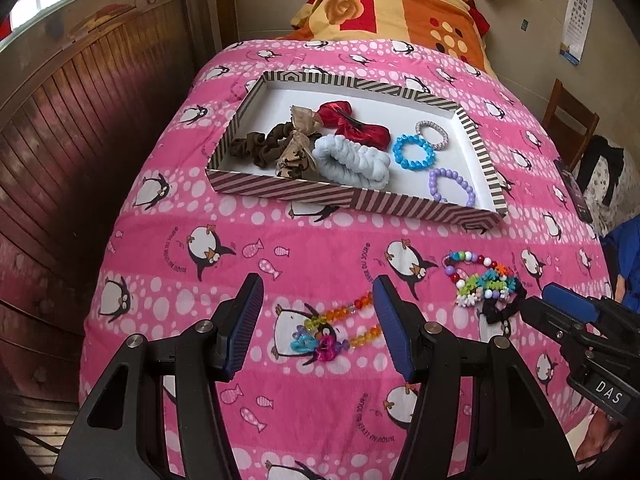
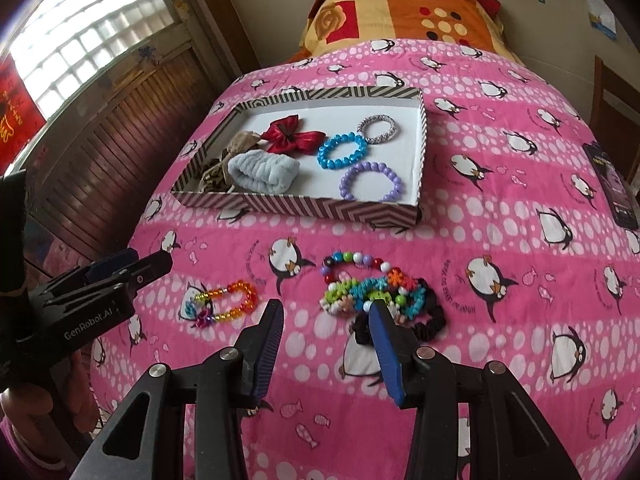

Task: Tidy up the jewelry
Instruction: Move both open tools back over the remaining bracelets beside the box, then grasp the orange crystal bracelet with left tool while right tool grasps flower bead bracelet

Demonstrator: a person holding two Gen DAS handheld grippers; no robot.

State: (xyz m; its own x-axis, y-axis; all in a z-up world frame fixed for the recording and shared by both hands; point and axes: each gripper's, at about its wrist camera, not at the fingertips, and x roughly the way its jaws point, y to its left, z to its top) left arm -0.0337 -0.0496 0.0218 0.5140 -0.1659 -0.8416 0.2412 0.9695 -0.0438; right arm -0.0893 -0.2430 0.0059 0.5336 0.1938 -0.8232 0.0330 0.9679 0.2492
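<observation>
A striped box lid (image 1: 280,192) (image 2: 296,204) on the pink penguin blanket holds scrunchies, a red bow (image 1: 354,122) (image 2: 296,134), and blue (image 1: 414,152), purple (image 1: 452,186) and silver bracelets. On the blanket in front lie an orange bead bracelet with charms (image 1: 332,326) (image 2: 228,304) and a pile of a multicolour bead bracelet (image 1: 466,266) (image 2: 352,266), spiky hair ties and a black scrunchie (image 2: 428,320). My left gripper (image 1: 318,308) is open just above the orange bracelet. My right gripper (image 2: 326,326) is open at the pile's near edge.
A folded orange and red quilt (image 1: 400,4) lies at the bed's far end. A wooden panelled wall (image 1: 80,140) runs along the left. A dark phone (image 2: 612,184) lies at the blanket's right edge. A wooden chair (image 1: 568,120) stands at right.
</observation>
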